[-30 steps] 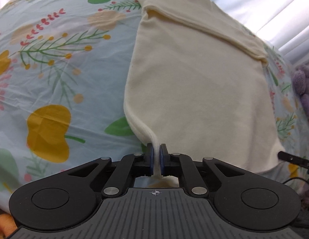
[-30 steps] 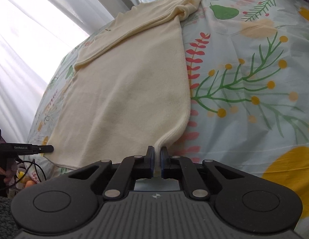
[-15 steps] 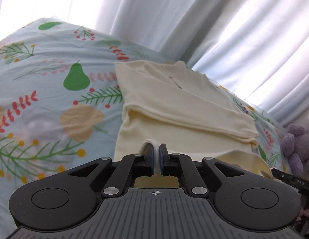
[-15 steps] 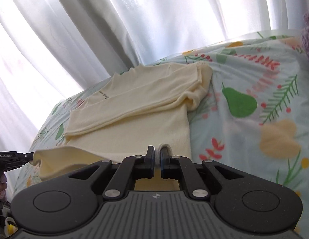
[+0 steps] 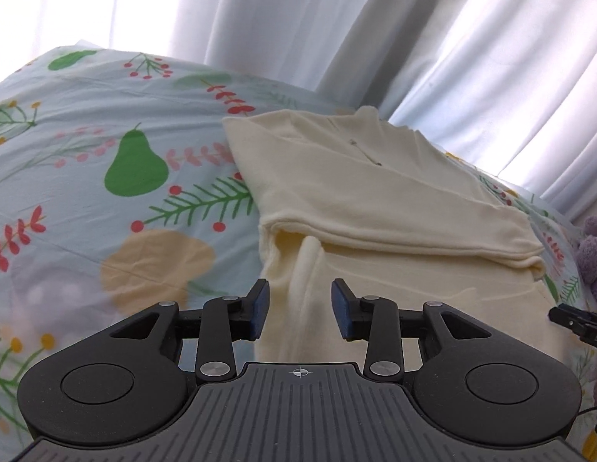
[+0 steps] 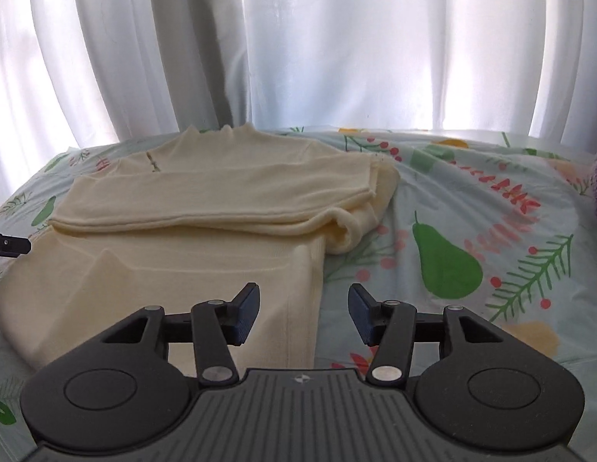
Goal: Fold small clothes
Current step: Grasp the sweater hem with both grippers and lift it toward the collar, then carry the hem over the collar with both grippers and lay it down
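A cream knit top (image 5: 375, 208) lies on the patterned bedsheet (image 5: 67, 177), its sleeves folded across the chest and its lower half doubled up over the body. My left gripper (image 5: 300, 308) hovers over the left corner of that folded-up hem; its jaws are opening and the cloth lies loose between the blue pads, which do not press it. In the right wrist view the same top (image 6: 221, 192) fills the left half. My right gripper (image 6: 303, 313) is over the hem's right corner, its jaws opening too, with the fabric edge lying free beneath them.
White curtains (image 6: 298, 46) hang behind the bed. A purple plush toy (image 5: 593, 261) sits at the bed's right edge. The other gripper's black tip (image 5: 576, 319) pokes in at the right of the left wrist view, and at the left edge (image 6: 9, 245) of the right wrist view.
Both grippers carried the pinched hem corners forward over the top, doubling it up. Both have now let go, and their jaws stand apart over the laid-down fabric.
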`<control>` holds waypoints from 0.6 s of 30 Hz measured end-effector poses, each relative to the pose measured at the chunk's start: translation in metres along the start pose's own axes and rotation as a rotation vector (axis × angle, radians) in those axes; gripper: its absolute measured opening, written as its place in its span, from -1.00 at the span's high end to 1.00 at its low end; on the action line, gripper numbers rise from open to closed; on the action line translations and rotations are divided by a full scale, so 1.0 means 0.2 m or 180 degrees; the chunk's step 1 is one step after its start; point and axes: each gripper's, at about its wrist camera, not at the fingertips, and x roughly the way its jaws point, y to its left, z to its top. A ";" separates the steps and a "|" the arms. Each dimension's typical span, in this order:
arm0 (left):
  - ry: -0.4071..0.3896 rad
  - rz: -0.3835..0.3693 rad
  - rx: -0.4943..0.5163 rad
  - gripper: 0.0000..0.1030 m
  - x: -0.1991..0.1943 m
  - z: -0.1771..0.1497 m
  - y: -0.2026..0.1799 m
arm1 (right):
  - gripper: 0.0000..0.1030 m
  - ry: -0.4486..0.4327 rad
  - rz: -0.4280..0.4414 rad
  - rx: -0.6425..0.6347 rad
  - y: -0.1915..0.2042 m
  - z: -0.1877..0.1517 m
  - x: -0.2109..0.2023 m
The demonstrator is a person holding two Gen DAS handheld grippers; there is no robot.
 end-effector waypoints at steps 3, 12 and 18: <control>0.0080 -0.0114 0.0074 0.29 0.06 0.03 -0.02 | 0.08 0.0072 -0.0025 0.0066 0.00 0.02 0.06; 0.0074 -0.0004 0.0318 0.83 0.08 0.04 -0.07 | 0.88 0.0143 -0.0099 -0.0184 0.08 0.05 0.11; -0.0421 -0.0326 0.0227 0.84 -0.22 0.17 -0.15 | 0.90 -0.0161 0.0055 -0.0126 0.11 0.17 -0.08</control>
